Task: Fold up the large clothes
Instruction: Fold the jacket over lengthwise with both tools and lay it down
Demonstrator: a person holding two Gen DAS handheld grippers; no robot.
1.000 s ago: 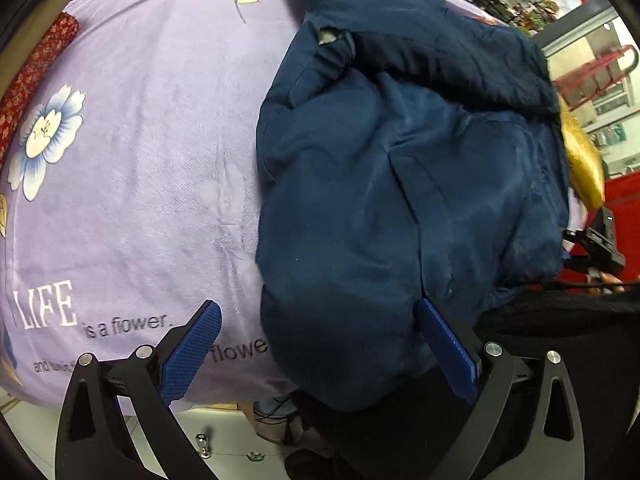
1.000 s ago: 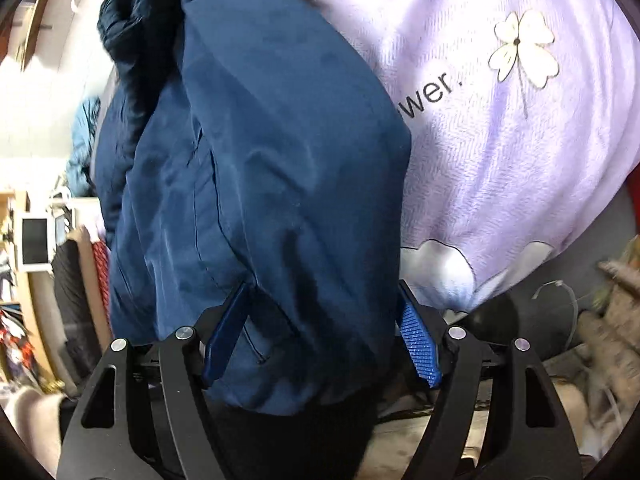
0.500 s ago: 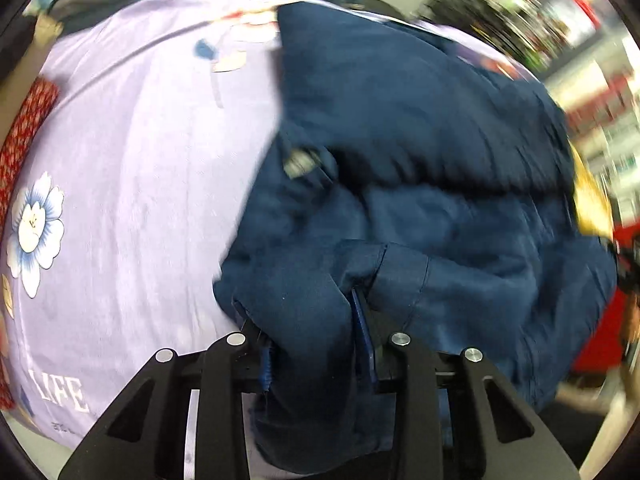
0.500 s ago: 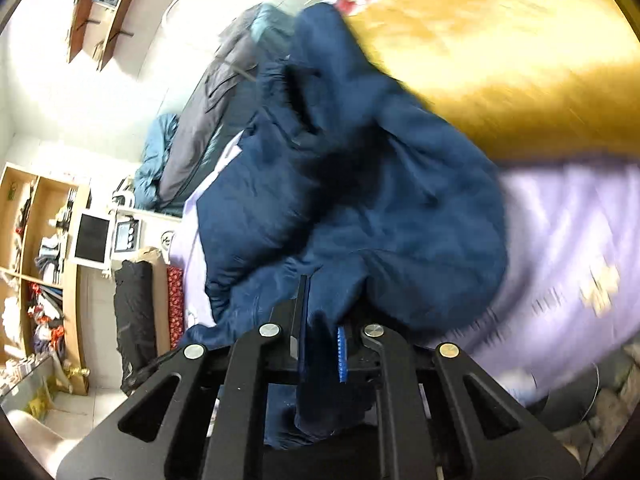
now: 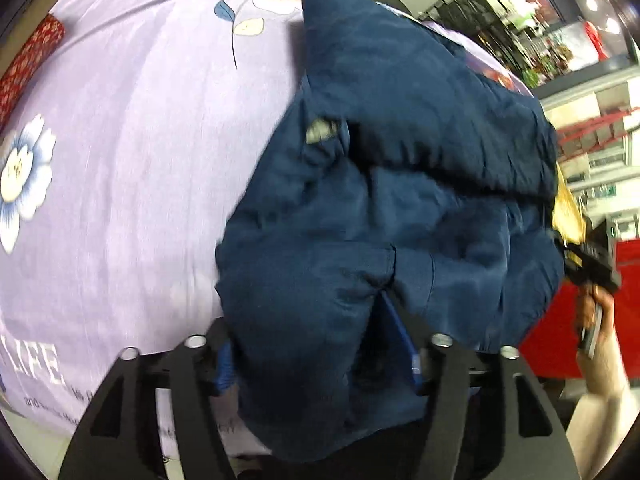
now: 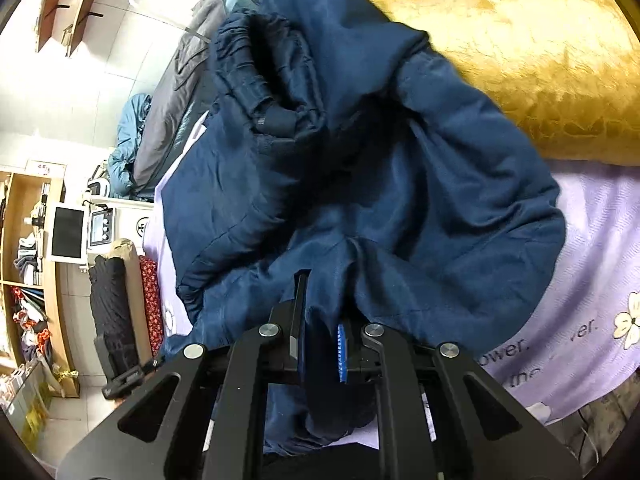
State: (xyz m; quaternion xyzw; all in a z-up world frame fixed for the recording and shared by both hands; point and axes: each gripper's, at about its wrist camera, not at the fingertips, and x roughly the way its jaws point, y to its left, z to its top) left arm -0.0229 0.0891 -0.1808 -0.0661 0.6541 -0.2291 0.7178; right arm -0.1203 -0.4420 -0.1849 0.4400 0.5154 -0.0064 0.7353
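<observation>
Crumpled navy jacket on the lilac flowered bed sheet

Right gripper fingers pinch the soft fabric near the bed's edge; left gripper fingers, just opening, stand wide around a fold.

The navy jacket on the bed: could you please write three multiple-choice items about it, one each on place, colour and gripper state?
1. The navy jacket lies on:
A. a lilac flowered bedspread
B. a wooden floor
C. a glass table

2. The cushion beyond the jacket is:
A. green
B. golden yellow
C. white

3. The right hand-held gripper is:
A. wide open above the jacket
B. out of view
C. shut on a fold of the jacket

Answers:
1 A, the lilac bedspread spreads under it.
2 B, the golden cushion shows in the right wrist view.
3 C, the right hand-held gripper pinches blue cloth.
</observation>
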